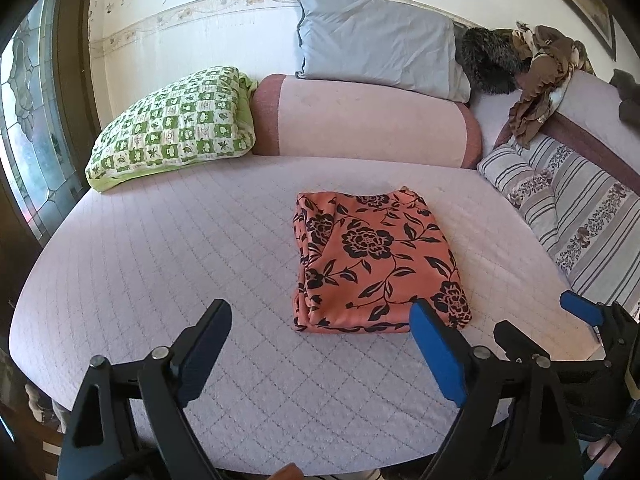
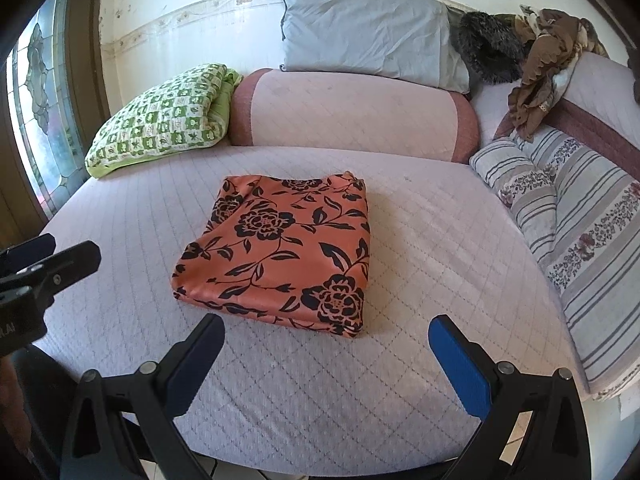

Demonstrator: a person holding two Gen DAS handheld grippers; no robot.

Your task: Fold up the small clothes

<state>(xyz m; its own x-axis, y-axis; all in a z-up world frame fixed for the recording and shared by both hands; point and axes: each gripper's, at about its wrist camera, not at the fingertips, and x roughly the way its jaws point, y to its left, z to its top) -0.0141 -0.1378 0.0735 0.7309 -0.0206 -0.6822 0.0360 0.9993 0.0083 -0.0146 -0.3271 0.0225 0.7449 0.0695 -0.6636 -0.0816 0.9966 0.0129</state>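
Nearest the cameras, the left claw [image 1: 320,344] stands wide, jaws well apart and holding nothing, poised over the bed [image 1: 160,260] short of the garment's near edge. The right claw [image 2: 326,354] is likewise wide and empty, its jaws framing the near hem without touching it. In the right wrist view the left claw appears again at the left margin, well apart from the cloth.

Beyond the claws, the orange floral garment [image 2: 280,252] lies at the middle of the quilted bed cover, already reduced to a compact rectangle of several layers. The stacked layer edges show along its left side in the left wrist view. Judged from this, the fold is complete or nearly so.

Risks from here:
- Gripping only the top layer at the near hem would peel the stack open. Cause: the thin layers lie flush together.
- Dragging the bundle across the quilted cover could skew the layers. Cause: soft cloth on a textured surface.
- One claw closing ahead of the other would pull a corner up unevenly.

Farther back lie a green checked pillow [image 1: 172,124], a pink bolster [image 1: 360,120], a blue pillow [image 1: 376,44] and striped cushions [image 1: 560,208]. A brown heap of clothes [image 1: 540,76] sits at the far right.
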